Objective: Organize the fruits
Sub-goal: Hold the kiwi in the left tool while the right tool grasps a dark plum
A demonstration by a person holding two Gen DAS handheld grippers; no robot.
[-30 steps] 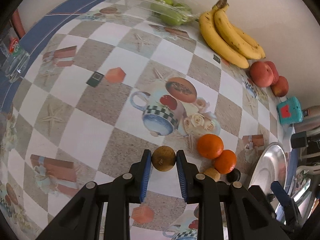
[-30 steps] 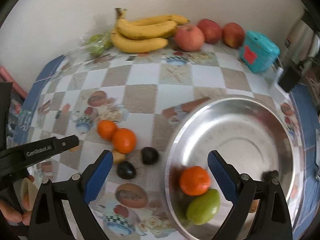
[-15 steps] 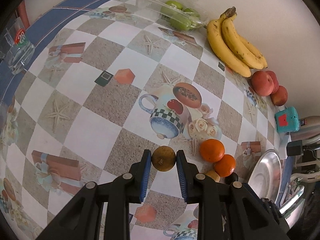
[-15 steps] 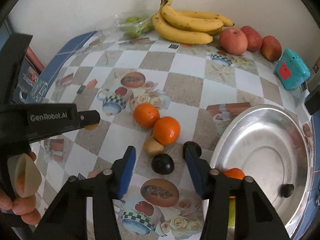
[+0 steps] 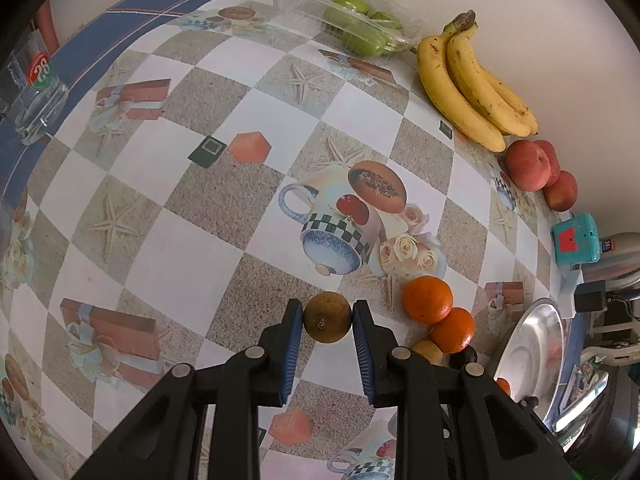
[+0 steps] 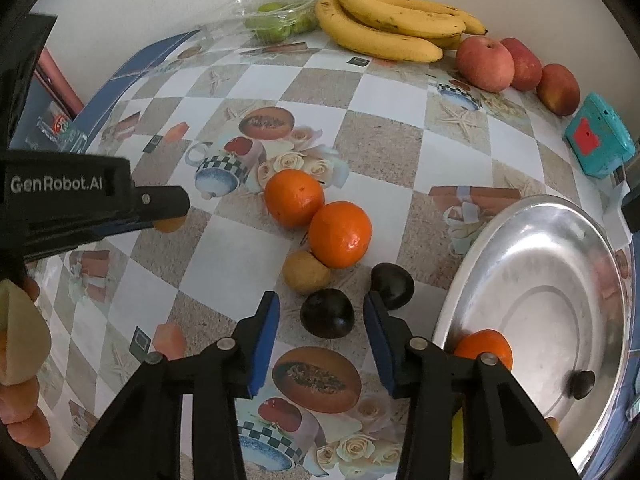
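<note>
My left gripper (image 5: pixel 327 316) is shut on a small brown round fruit (image 5: pixel 327 318), held just above the checked tablecloth. My right gripper (image 6: pixel 320 304) points down over a dark round fruit (image 6: pixel 327 313). Its jaws are closing, with the fruit between them and a gap on each side. A second dark fruit (image 6: pixel 392 286) lies just outside the right finger. Another brown fruit (image 6: pixel 306 272) and two oranges (image 6: pixel 294 198) (image 6: pixel 340 234) sit close behind. The steel bowl (image 6: pixel 540 272) at the right holds an orange (image 6: pixel 484 348) and a small dark fruit (image 6: pixel 582 384).
Bananas (image 6: pixel 384 28), red apples (image 6: pixel 484 64) and bagged green fruits (image 6: pixel 276 24) line the wall. A teal box (image 6: pixel 600 140) stands behind the bowl. A glass (image 5: pixel 38 88) stands at the table's left edge. The left gripper's arm (image 6: pixel 100 200) reaches in from the left.
My right gripper has moved left from over the bowl to the dark fruit, and its jaws have narrowed a lot. The left gripper keeps its hold on the brown fruit.
</note>
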